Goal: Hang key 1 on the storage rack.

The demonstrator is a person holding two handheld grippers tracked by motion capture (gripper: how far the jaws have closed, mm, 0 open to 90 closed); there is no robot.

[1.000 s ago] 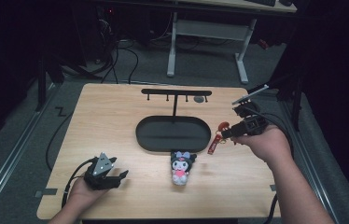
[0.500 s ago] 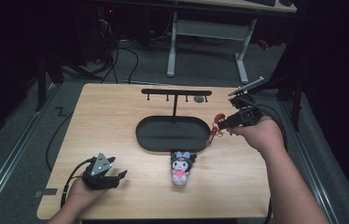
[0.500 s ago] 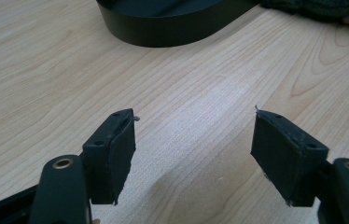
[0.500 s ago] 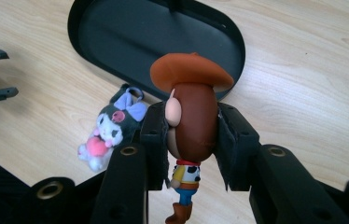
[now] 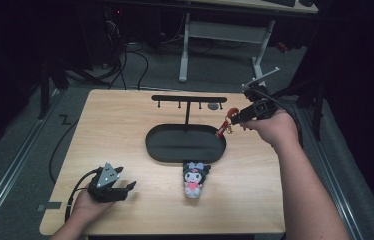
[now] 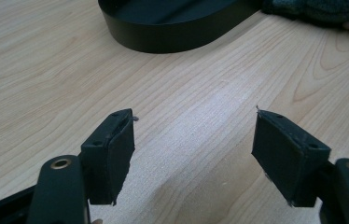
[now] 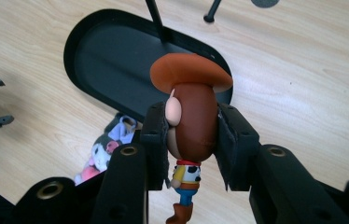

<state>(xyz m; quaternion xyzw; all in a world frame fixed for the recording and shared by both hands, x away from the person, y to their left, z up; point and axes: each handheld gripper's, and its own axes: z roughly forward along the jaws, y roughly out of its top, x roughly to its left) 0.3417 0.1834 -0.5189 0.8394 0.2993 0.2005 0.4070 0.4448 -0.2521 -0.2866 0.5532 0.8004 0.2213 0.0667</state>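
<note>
A small cowboy figure (image 7: 192, 116) with a brown hat hangs by its head between the jaws of my right gripper (image 7: 192, 140), which is shut on it. In the high view the cowboy figure (image 5: 223, 128) dangles above the right end of the black oval tray (image 5: 162, 150), below the hook bar (image 5: 189, 99) of the stand. My right gripper (image 5: 235, 116) is off the table. A dark plush toy (image 5: 194, 179) lies just in front of the tray. My left gripper (image 5: 127, 188) rests open near the front left of the table, nothing between its jaws (image 6: 193, 154).
The black tray (image 6: 177, 35) lies ahead of the left gripper, with the plush toy (image 6: 317, 8) at its right. A thin post rises from the tray's far side to the hook bar. A grey disc (image 5: 214, 106) lies behind the stand. Bare wood (image 5: 105, 130) stretches left of the tray.
My right gripper has lifted the cowboy figure and carried it farther back, toward the hook bar. The left gripper has stayed still.
</note>
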